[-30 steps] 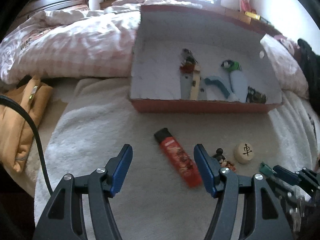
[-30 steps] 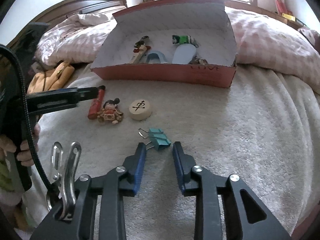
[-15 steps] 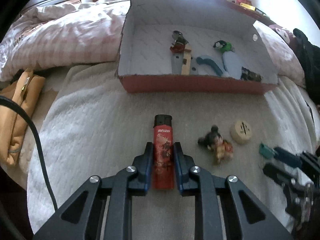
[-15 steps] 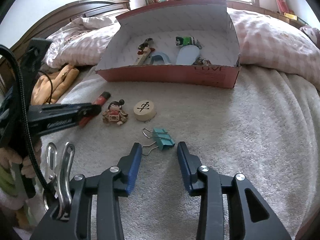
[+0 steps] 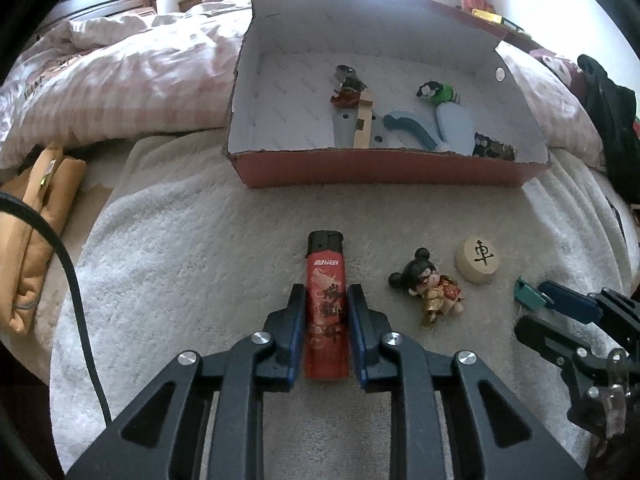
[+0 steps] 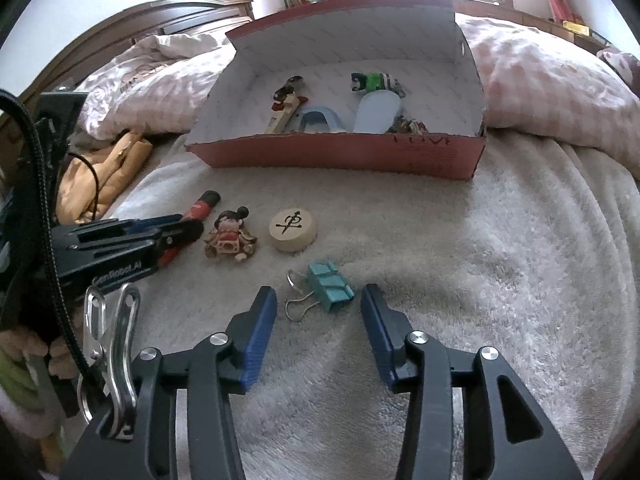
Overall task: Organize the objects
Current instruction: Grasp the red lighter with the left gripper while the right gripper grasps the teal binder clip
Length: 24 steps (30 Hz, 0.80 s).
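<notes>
Teal binder clip (image 6: 330, 287) between parted jaws

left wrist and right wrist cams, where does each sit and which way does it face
Left wrist: on the left gripper, angled down at the red lighter it clamps, box beyond; right gripper at the edge.
Right wrist: on the right gripper, open around the teal binder clip; left gripper at left.
Shared: lighter, doll, chess piece, box.

Red lighter (image 5: 325, 312): black cap, dragon print, lying lengthwise at lower centre of the left wrist view.
Doll figurine (image 5: 430, 286): black buns, on its back, right of it.
Round wooden chess piece (image 5: 478, 260): flat, further right.
Teal binder clip (image 6: 330, 286): centre of the right wrist view.
Red box (image 5: 384, 168): open, upper centre, holding small items.
</notes>
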### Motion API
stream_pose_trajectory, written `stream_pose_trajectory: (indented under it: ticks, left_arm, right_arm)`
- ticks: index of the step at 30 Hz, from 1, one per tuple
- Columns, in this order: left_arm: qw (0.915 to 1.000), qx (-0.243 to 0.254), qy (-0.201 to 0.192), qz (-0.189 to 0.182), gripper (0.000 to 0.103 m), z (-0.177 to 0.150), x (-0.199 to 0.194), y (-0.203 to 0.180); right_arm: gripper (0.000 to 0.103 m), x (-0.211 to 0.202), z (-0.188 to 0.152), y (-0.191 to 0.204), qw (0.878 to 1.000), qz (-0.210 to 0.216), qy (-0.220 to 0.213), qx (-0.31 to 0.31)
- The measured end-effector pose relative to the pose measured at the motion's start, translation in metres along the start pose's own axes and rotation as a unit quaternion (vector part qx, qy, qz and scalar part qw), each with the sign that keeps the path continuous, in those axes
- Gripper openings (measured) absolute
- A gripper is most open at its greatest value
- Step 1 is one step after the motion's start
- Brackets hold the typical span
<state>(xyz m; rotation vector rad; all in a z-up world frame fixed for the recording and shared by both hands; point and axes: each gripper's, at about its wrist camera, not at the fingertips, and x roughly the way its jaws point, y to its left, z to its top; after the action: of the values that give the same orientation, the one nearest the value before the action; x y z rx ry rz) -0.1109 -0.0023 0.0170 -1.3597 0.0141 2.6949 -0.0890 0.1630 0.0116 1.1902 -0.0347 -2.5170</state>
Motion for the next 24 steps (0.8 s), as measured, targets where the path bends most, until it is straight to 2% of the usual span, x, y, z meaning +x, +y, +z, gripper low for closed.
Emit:
stream_pose_trajectory:
  ticks: [4, 7, 13, 15, 24]
  left_arm:
    - [1.0000, 0.002, -0.005, -0.003, 0.021, 0.000, 0.000, 0.001]
    - [0.9999, -0.001, -0.004, -0.010, 0.019, -0.002, -0.002, 0.004]
    - [0.9995, -0.014, 0.000, -0.030, 0.019, -0.012, -0.013, 0.009]
    - [0.9991, -0.019, 0.001, -0.037, 0.019, -0.015, -0.017, 0.009]
    - [0.9986, -0.022, 0.010, -0.046, 0.019, -0.027, -0.026, 0.006]
  right_arm:
    - [0.046, 0.003, 0.002, 0.006, 1.000, -0.023, 0.005, -0.011]
    - [0.028, 0.003, 0.001, 0.009, 0.998, -0.055, 0.007, -0.019]
    - [0.024, -0.004, -0.003, 0.006, 0.998, -0.055, 0.009, -0.011]
    - [0.018, -0.008, -0.004, 0.004, 0.999, -0.053, 0.007, -0.006]
    - [0.017, -0.012, -0.009, -0.001, 0.999, -0.045, 0.012, 0.005]
